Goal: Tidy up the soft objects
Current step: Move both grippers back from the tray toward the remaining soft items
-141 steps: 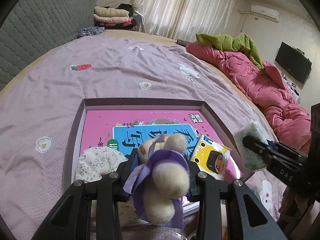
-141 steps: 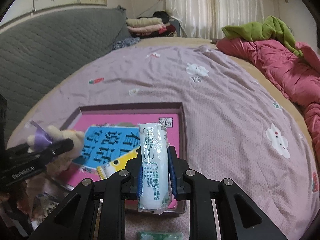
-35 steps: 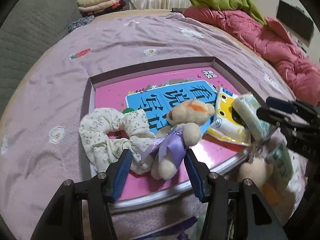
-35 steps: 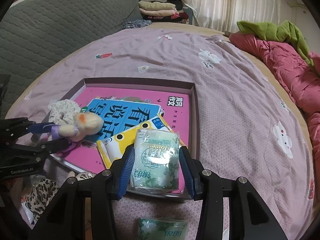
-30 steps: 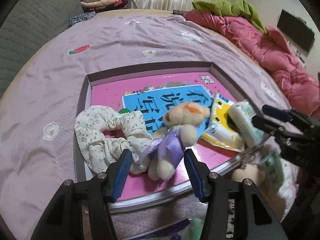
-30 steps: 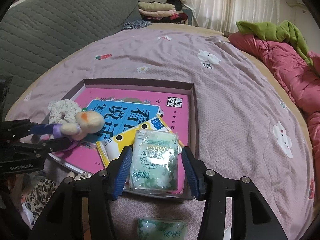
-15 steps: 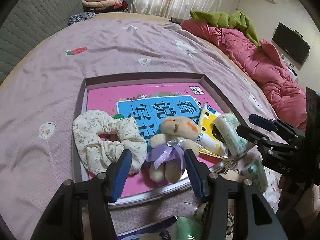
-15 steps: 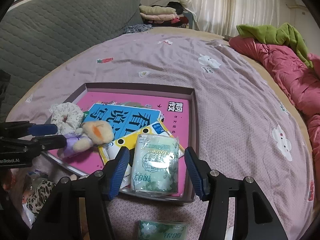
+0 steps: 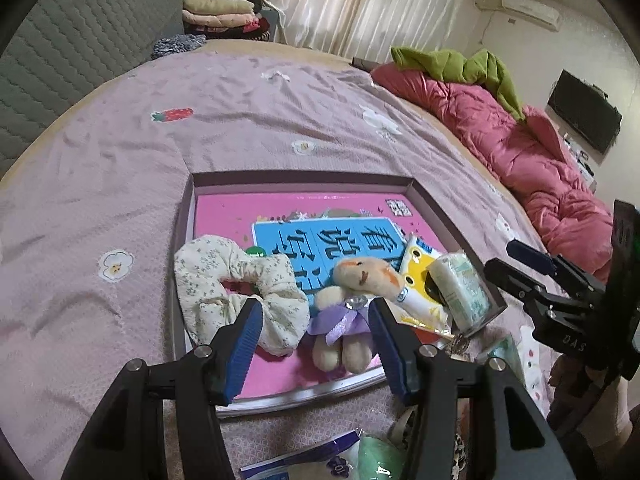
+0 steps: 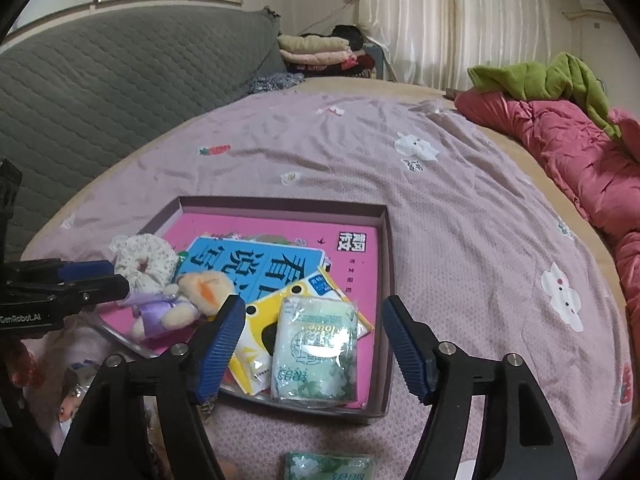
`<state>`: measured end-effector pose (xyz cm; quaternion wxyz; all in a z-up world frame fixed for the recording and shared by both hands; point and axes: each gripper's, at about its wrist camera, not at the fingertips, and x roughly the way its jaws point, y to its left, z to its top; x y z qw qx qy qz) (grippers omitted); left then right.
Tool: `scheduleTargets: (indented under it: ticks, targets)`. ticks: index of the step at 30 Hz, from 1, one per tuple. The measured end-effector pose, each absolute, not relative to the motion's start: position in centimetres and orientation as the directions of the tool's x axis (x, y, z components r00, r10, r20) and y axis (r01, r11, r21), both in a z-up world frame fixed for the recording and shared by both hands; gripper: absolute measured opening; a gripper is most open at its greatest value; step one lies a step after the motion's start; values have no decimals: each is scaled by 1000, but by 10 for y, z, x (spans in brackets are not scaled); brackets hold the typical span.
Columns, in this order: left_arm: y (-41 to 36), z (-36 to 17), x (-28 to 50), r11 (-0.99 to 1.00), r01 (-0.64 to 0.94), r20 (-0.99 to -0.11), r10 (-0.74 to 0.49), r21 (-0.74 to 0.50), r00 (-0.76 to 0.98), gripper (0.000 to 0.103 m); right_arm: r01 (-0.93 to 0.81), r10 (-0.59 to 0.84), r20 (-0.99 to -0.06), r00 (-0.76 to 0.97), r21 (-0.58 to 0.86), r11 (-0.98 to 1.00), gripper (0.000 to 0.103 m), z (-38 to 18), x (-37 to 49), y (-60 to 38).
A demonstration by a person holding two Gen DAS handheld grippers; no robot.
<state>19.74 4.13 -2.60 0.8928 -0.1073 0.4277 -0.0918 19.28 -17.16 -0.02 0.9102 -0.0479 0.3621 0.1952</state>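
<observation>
Both my claws gape, just released: right claw [image 10: 312, 344] over the tissue pack [image 10: 314, 354] in the box [image 10: 384, 280], another pack [image 10: 330, 466] lying nearest it

Home bedroom: bed [image 10: 460, 216], quilt [image 9: 532, 152], curtains [image 10: 448, 20]

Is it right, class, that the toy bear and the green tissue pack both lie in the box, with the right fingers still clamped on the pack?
Not quite. The right wrist view shows the right gripper open, fingers clear of the tissue pack. Toy bear and pack do lie in the box.
</observation>
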Motion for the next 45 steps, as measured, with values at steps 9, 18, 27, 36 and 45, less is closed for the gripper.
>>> scheduleTargets:
  ticks: [9,18,27,36,45]
  targets:
    - [45,-19,192,958,73,-716,-258,-279,648,61,-377,342,-627,700,83,923,75,12,189,-182]
    - [46,-11,183,961,76,-696,-245,-265,675,61,-364,355,-581,732,106,925,76,21,178,-185]
    - [49,-6,172,962,66,-680,-234,-264,695,62,-387,372,-537,757,91,918,76,31,165,-182]
    - [46,1,157,965,66,-671,-223,-252,707,62,-370,394,-515,761,154,916,76,36,156,-188]
    - [51,1,145,961,42,-675,-221,-272,703,62,-370,402,-504,764,168,914,76,42,137,-189]
